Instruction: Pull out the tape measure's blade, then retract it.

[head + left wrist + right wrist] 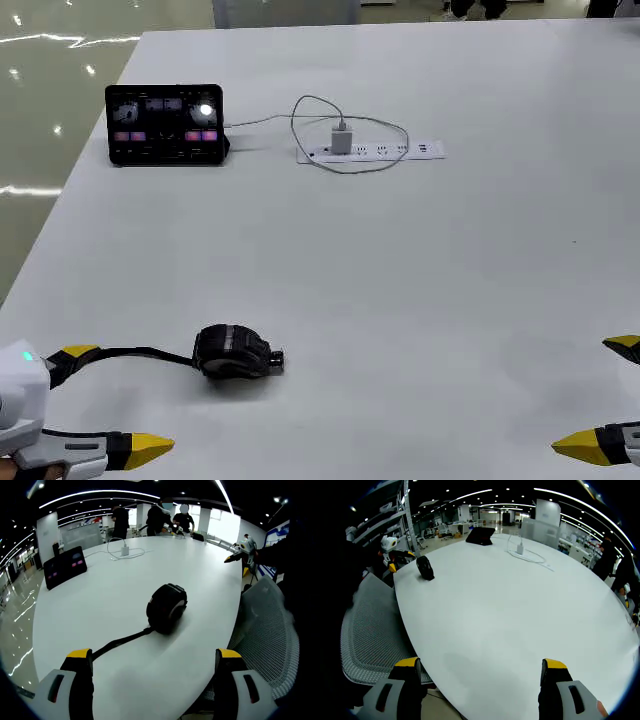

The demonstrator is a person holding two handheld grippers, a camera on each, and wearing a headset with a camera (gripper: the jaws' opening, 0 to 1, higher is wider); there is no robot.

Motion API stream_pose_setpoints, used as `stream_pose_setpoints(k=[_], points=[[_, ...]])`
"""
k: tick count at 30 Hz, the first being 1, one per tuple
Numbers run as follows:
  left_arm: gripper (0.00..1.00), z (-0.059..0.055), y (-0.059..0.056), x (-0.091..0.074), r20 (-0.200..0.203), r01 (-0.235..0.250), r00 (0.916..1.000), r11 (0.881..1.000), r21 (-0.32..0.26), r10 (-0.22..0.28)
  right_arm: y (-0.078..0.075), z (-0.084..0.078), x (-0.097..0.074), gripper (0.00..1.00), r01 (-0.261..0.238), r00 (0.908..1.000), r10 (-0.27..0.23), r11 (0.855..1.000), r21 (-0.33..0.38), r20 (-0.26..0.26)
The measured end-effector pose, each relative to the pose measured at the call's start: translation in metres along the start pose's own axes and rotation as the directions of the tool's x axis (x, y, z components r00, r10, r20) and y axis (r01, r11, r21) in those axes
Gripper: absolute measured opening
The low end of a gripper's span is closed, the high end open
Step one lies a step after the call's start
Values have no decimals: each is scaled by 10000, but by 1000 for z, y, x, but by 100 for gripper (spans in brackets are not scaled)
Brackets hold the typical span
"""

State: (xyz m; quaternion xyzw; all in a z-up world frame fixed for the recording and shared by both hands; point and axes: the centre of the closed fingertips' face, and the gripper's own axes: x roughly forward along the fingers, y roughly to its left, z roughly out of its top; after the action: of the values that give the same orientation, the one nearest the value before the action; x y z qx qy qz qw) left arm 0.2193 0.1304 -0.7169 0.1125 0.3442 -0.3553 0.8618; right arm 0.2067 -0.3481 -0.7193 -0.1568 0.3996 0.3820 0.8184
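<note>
A black tape measure (236, 352) lies on the white table (400, 260) near its front left, its black strap trailing left. In the left gripper view the tape measure (167, 608) sits a short way ahead of the jaws, strap running back toward them. My left gripper (110, 400) is open at the front left edge, one yellow fingertip (75, 353) by the strap's end. My left gripper (155, 655) holds nothing. My right gripper (610, 395) is open at the front right, far from the tape measure (425, 567). Nothing lies between the jaws of my right gripper (480, 665).
A black tablet (165, 124) stands at the back left, cabled to a charger on a white power strip (375, 151). A grey mesh chair (367, 630) stands by the table's near edge. People stand beyond the far end (165, 517).
</note>
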Motion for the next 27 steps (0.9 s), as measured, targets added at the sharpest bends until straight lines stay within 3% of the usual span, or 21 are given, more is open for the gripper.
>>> stream_pose_setpoints(k=[8,13,19,20,23,27], points=[[99,0,0,-3,85,-16,10000,10000,17,15,-1,-2,-3,99,25,9999,-26,10000,-73,-120],[99,-6,-1,-2,-115,72,9999,10000,45,-71,-2,-1,-7,99,88,9999,-88,10000,-11,-48],[99,-8,9,-5,-375,-371,9986,9992,172,377,-4,-2,-5,99,203,9998,-204,9998,87,11],[99,-7,13,-5,-330,-528,9980,9978,408,542,-5,-2,-4,99,234,9997,-235,9997,92,67],[99,-4,12,-6,-124,-290,9995,9993,217,292,-7,6,-1,99,256,9979,-257,9997,15,599],[99,2,11,-10,-179,-321,9993,9990,308,327,-7,2,3,99,160,9990,-162,9999,47,428]])
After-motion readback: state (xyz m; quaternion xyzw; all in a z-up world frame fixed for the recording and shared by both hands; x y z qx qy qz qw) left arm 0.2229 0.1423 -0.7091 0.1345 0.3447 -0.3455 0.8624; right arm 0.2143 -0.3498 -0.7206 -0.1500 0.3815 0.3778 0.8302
